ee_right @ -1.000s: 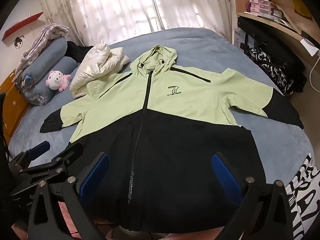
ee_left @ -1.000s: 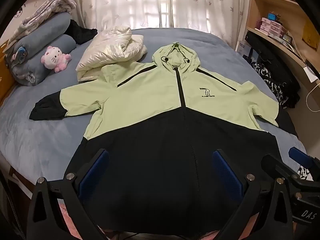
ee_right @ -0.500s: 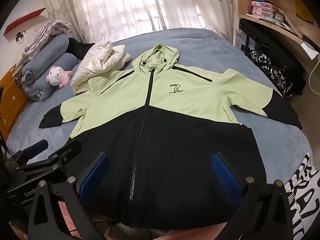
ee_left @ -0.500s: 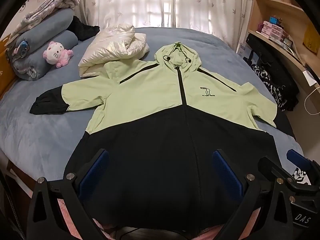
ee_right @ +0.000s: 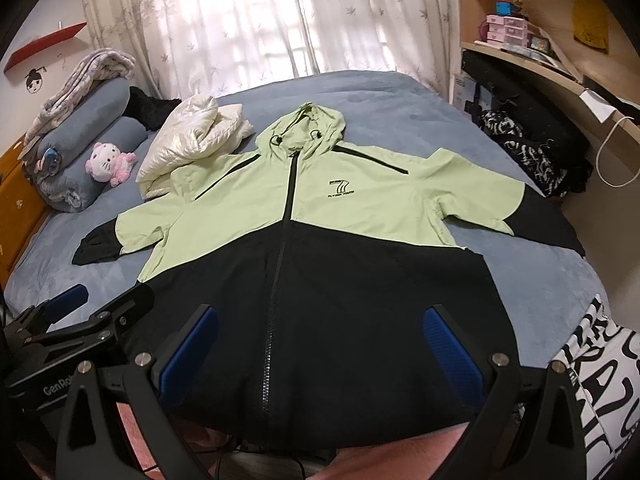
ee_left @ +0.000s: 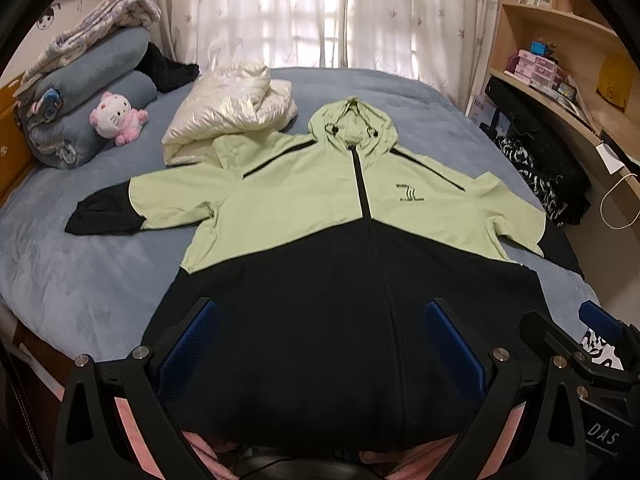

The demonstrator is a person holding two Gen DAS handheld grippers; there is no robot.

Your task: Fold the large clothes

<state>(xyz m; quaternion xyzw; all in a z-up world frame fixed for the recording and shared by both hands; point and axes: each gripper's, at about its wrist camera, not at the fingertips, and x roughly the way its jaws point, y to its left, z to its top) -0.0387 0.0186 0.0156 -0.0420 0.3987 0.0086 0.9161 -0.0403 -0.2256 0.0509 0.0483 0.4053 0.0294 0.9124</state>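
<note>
A large hooded jacket [ee_left: 320, 208], light green on top and black below, lies spread flat and zipped on the blue bed [ee_left: 80, 280], hood away from me, both sleeves out sideways. It also shows in the right wrist view [ee_right: 304, 216]. My left gripper [ee_left: 320, 344] hangs open and empty above the black hem. My right gripper [ee_right: 320, 344] is open and empty above the hem too. Each gripper shows in the other's view: the right gripper [ee_left: 576, 340] and the left gripper [ee_right: 96, 312].
A folded cream puffer jacket [ee_left: 228, 108] lies by the left shoulder. Rolled blue bedding [ee_left: 80, 80] and a pink plush cat [ee_left: 116, 116] sit far left. Black patterned clothes [ee_left: 536, 172] and a wooden shelf [ee_left: 560, 92] stand to the right. Curtains hang behind.
Both views have shifted slightly, the left one rising and tilting a little toward the head of the bed. The jacket has not moved. Both grippers stay open.
</note>
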